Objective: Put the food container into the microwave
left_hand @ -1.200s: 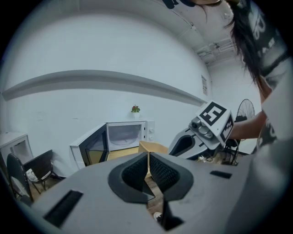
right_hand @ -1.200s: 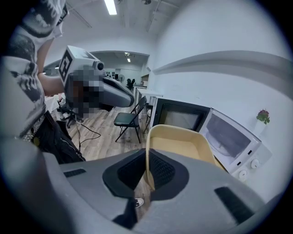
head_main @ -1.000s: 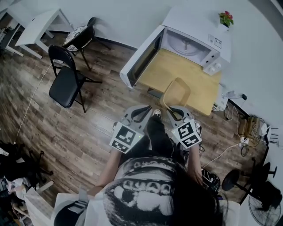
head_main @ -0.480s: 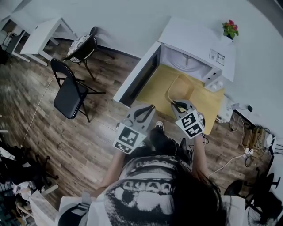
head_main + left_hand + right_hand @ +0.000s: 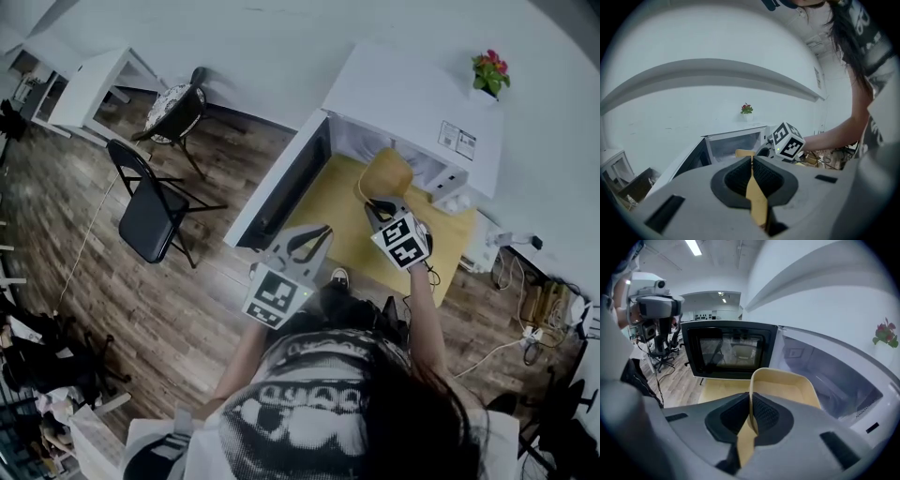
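Axis/heading: food container (image 5: 787, 390) has its long axis running straight away from the R jaws. The far short end aims at the open cavity of the microwave (image 5: 412, 94). Open top faces up and it sits abt level.

Posn vs gripper: right gripper (image 5: 751, 401) has it by the near wall, close to the near-left corner. The rest of the tray reaches ahead and to the right of the jaws. Pads are closed narrow on that thin wall, one inside, one outside.

Where: over the back part of the wooden table (image 5: 328, 202), right at the cavity mouth. Can't tell whether the far rim is past the sill.

Looks: pale yellow-tan, rect. w/ rounded corners, upright thin walls. The inner floor shows plain.

Surroundings: microwave is white and stands at the back of the table by the wall. Its door (image 5: 281, 183), dark window, is swung wide open to the left in head view. Small potted plant (image 5: 489, 73) sits on top, right-hand corner.

Left gripper (image 5: 751, 164): jaws pressed together, nothing pinched. In head view it is lower-left of the R one, near the door's free edge, apart from the container. Its own view looks toward the cavity, w/ the R gripper's marker cube and a bit of the container ahead of it.
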The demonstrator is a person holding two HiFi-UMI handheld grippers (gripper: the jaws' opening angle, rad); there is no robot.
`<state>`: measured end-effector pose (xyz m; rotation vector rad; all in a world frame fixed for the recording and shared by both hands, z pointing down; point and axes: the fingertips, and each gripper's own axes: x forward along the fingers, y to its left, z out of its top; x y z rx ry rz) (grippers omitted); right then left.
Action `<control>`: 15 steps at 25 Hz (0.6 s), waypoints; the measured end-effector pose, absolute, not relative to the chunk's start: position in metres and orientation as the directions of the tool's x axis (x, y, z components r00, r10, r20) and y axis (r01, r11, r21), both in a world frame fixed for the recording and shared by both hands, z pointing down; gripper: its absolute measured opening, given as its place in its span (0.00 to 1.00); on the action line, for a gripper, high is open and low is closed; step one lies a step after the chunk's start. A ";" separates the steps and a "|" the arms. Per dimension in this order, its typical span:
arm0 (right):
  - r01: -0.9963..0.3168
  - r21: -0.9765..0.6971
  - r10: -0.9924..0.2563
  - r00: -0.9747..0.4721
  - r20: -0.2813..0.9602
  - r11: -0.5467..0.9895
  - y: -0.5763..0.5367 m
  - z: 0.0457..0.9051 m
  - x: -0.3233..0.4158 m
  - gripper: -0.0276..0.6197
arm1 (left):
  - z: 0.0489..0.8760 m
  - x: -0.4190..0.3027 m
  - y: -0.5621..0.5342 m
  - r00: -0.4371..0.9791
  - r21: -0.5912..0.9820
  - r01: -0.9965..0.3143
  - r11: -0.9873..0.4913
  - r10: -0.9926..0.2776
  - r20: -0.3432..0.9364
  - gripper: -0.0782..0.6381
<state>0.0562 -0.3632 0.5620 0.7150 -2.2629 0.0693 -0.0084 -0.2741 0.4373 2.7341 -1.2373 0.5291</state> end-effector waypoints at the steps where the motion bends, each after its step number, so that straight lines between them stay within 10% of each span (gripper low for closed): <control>1: -0.520 0.165 -0.480 -0.558 0.677 0.838 -0.372 0.565 0.057 0.08 | 0.438 -0.007 -0.278 0.607 -0.058 -0.745 -0.664 -0.712 0.353 0.12; 15: -0.562 0.305 -0.574 -0.395 0.717 0.769 -0.469 0.599 0.079 0.09 | 0.448 0.002 -0.295 0.565 -0.071 -0.770 -0.634 -0.729 0.386 0.12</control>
